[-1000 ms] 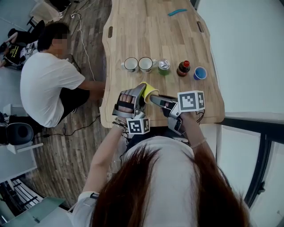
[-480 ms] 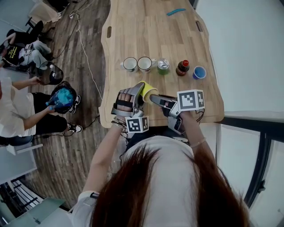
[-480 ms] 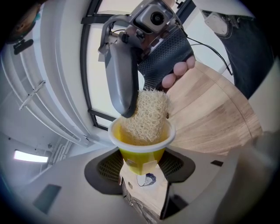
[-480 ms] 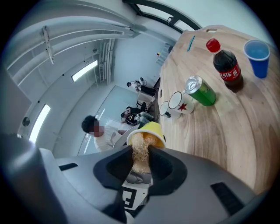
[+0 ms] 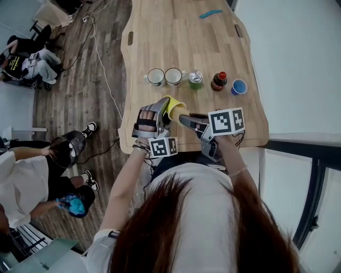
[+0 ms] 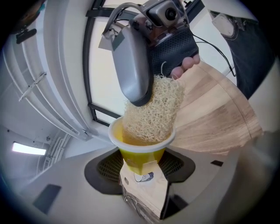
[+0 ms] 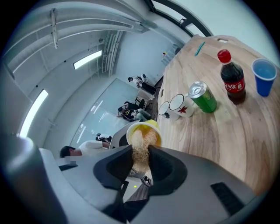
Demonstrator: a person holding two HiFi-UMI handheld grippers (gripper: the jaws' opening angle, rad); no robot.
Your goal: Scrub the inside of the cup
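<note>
A yellow cup [image 5: 173, 108] is held tilted above the near table edge, my left gripper [image 5: 162, 113] shut on its lower body. In the left gripper view the cup [image 6: 139, 154] sits between the jaws of the left gripper [image 6: 140, 165] with its mouth facing away. A pale loofah scrubber [image 6: 153, 111] is pushed into the cup's mouth. My right gripper [image 5: 185, 119] is shut on that scrubber. In the right gripper view the scrubber [image 7: 141, 148] runs from the right gripper [image 7: 140, 161] into the cup [image 7: 145, 130]. The cup's bottom inside is hidden.
On the wooden table [image 5: 176, 42] beyond the cup stand two white mugs [image 5: 156, 77] [image 5: 174, 77], a green can [image 5: 196, 79], a cola bottle [image 5: 219, 81] and a blue cup [image 5: 239, 87]. A blue object [image 5: 212, 14] lies at the far end. People [image 5: 32, 176] are on the floor at left.
Both grippers keep their holds and have shifted a little left. The scrubber stays in the cup. The people on the floor at left have moved about.
</note>
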